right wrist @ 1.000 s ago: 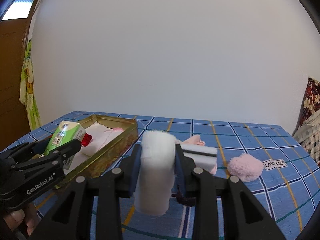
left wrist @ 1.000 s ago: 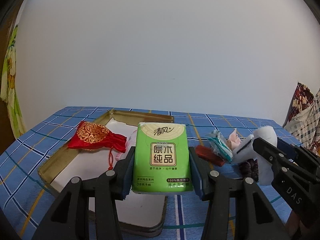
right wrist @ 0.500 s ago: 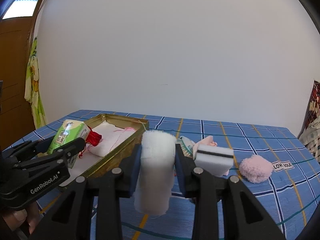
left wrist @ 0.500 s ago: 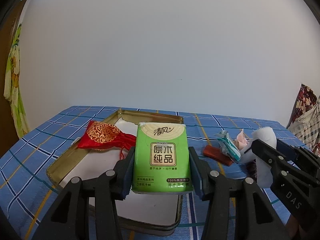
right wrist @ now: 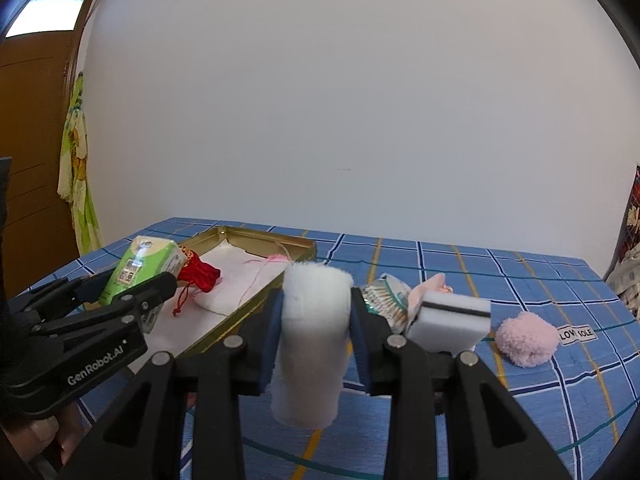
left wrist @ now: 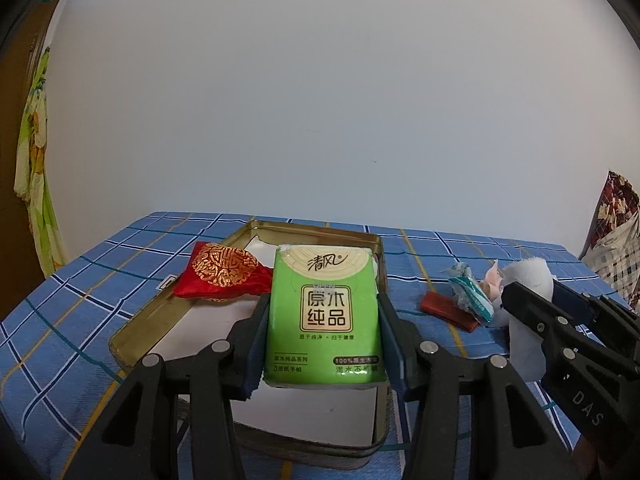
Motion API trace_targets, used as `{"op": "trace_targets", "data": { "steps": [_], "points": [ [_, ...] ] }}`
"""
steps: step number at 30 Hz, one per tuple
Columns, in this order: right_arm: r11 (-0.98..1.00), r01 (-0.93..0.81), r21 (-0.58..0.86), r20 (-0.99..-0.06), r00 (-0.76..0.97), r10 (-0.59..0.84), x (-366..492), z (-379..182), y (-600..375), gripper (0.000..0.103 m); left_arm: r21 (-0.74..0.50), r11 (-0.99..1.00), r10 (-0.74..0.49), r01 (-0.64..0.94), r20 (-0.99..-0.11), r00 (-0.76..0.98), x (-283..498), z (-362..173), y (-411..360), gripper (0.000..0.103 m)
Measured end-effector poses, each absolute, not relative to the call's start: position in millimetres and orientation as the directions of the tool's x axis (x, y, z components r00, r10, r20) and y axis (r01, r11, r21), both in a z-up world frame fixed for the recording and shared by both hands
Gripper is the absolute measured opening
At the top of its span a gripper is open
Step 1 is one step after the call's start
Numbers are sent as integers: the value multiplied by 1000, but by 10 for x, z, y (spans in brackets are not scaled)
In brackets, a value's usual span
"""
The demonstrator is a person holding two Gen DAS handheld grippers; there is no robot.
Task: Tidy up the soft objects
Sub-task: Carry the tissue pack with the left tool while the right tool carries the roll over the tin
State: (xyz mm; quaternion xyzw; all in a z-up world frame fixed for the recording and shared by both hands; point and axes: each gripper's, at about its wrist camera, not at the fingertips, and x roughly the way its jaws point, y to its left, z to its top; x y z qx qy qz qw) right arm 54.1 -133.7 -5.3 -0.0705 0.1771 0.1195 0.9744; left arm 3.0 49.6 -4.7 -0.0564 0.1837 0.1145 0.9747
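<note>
Both fingers of our left gripper (left wrist: 322,336) clamp the sides of a green tissue pack (left wrist: 323,316), holding it upright above the near part of the gold tin tray (left wrist: 132,344). Our right gripper (right wrist: 316,330) pinches a white fluffy roll (right wrist: 312,340) between its 2 blue pads, and the roll hangs down past them over the blue checked tablecloth (right wrist: 540,400).

Going left to right in the left wrist view, we see a green and yellow cloth (left wrist: 34,152) hanging by the wall, then a red embroidered pouch (left wrist: 222,276) lying over the tray's left rim. A white lining covers the tray floor. Right of the tray lie a thin red-brown packet (left wrist: 446,308) and a teal and white wrapper (left wrist: 470,294), close together.

In the right wrist view, a brown door (right wrist: 28,152) stands at the far left. A pale pink cloth (right wrist: 244,280) with a pink thread lies inside the tray. Right of the roll we see a white sponge with a dark stripe (right wrist: 450,320), a pink item just behind it that we cannot identify, and a pink pompom (right wrist: 526,340) beside a small label (right wrist: 578,334) on the tablecloth.
</note>
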Motion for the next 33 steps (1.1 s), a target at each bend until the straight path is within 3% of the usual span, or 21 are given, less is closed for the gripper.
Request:
{"op": "trace_targets", "data": {
  "steps": [19, 30, 33],
  "points": [
    [946, -304, -110, -374, 895, 244, 522, -90, -1142, 33, -74, 962, 216, -261, -376, 901, -147, -11, 601, 52],
    [911, -404, -83, -411, 847, 338, 752, -26, -834, 33, -2, 958, 261, -288, -420, 869, -58, 237, 1033, 52],
    [905, -419, -76, -426, 834, 350, 915, 35, -753, 33, 2, 965, 232, -262, -467, 853, 142, 292, 1150, 52]
  ]
}}
